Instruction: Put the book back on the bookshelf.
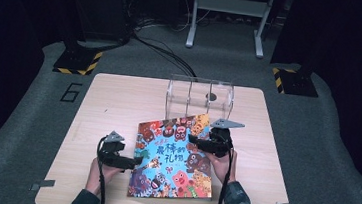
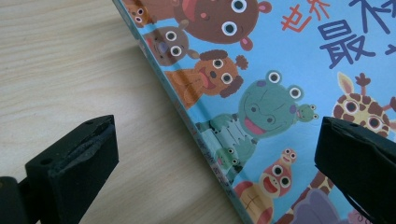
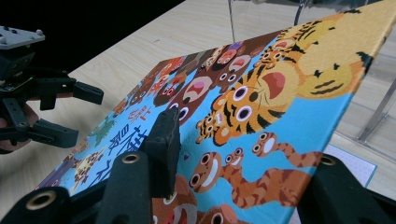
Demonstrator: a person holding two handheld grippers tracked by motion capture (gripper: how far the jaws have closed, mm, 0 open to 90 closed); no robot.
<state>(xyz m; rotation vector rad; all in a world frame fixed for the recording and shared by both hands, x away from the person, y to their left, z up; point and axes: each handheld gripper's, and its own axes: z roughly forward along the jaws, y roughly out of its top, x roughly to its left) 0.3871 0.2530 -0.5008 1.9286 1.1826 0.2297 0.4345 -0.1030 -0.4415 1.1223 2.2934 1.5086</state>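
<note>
On the tabletop point(image 1: 114, 100) the picture book point(image 1: 173, 156) is lying with its long axis running away from the person, far right corner tilting up (toward the clear rack point(image 1: 199, 98)). Right tongs point(image 1: 196, 141) are clamping its right edge; left tongs point(image 1: 135, 163) are gaping open, straddling the spine edge.

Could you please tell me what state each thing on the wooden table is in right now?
Colourful picture book with cartoon animals: closed, cover up, right edge lifted off the table.
Clear plastic rack: upright, empty, behind the book.
Left gripper: open, jaws astride the book's spine edge.
Right gripper: shut on the book's right edge.
Light wooden table: flat, bearing book and rack.
</note>
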